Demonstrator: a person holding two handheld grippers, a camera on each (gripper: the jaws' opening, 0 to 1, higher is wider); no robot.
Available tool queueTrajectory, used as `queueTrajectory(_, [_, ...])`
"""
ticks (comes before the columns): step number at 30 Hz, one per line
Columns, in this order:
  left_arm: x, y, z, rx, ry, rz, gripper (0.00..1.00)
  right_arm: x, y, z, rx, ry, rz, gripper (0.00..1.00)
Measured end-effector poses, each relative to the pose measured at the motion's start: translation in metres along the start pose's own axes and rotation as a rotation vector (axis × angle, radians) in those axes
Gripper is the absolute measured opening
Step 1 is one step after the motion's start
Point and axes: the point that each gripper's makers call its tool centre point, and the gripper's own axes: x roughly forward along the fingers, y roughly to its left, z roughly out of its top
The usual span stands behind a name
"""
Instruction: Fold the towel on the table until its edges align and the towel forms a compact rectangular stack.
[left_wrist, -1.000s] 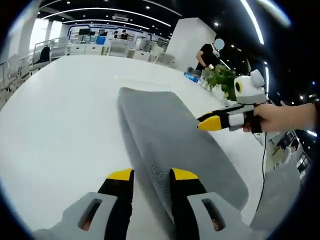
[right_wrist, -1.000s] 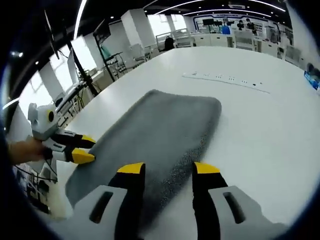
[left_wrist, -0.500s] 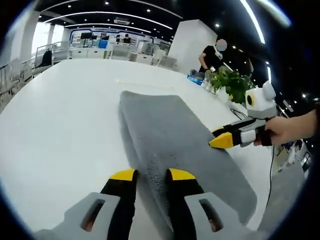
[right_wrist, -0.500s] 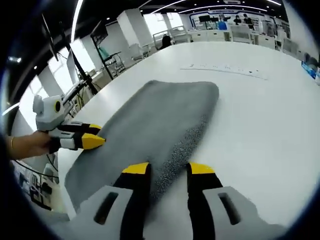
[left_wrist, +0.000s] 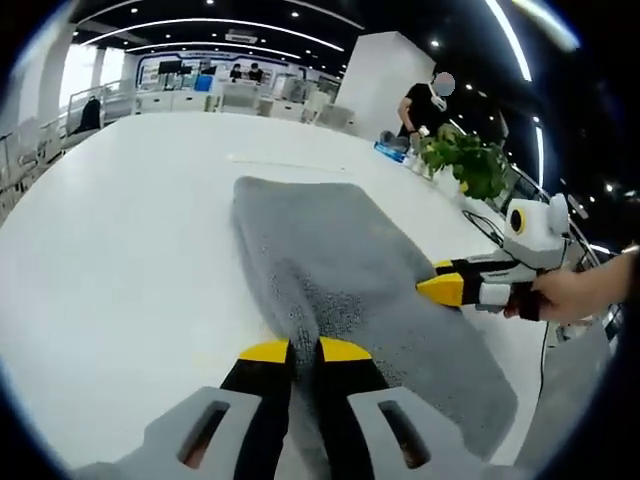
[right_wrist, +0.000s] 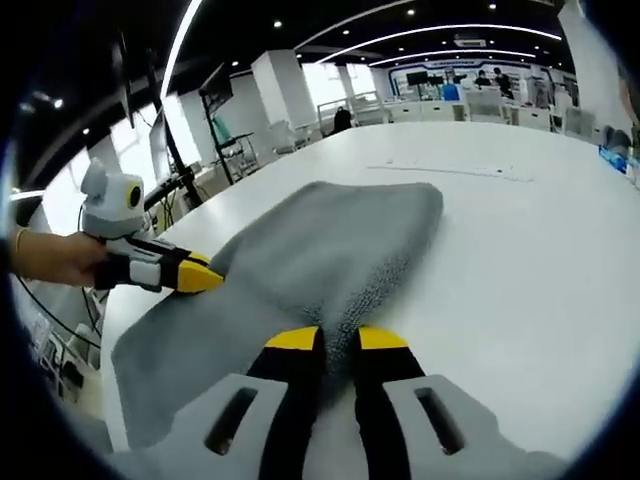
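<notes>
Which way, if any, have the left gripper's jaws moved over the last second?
Yes. The left gripper has closed: its jaws, earlier apart astride the towel edge, now pinch it. The right gripper closed likewise.

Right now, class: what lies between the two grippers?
In both views, only grey towel: the left gripper and right gripper pinch its opposite long edges.

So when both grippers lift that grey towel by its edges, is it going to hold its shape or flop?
Likely floppy: the grey towel already bunches where the left gripper and right gripper pinch its edges. The middle will probably sag between them. Its nubby pile looks grippy, so slipping from the jaws seems unlikely. It probably drags rather than slides on the white table.
</notes>
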Motion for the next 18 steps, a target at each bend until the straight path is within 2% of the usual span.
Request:
queueTrajectory(4, [0.001, -0.001, 0.0, 0.008, -0.011, 0.001, 0.09, -0.002, 0.0, 0.0, 0.025, -0.02, -0.002, 0.09])
queueTrajectory(10, [0.005, -0.011, 0.0, 0.03, -0.015, -0.006, 0.09, -0.012, 0.0, -0.001, 0.014, -0.021, -0.009, 0.09])
queueTrajectory(14, [0.009, -0.024, -0.002, 0.029, -0.014, -0.024, 0.08, -0.026, -0.005, -0.005, -0.003, -0.015, -0.016, 0.09])
queueTrajectory(18, [0.015, -0.045, -0.004, 0.047, -0.013, -0.046, 0.08, -0.041, -0.019, -0.01, -0.015, -0.01, -0.045, 0.09])
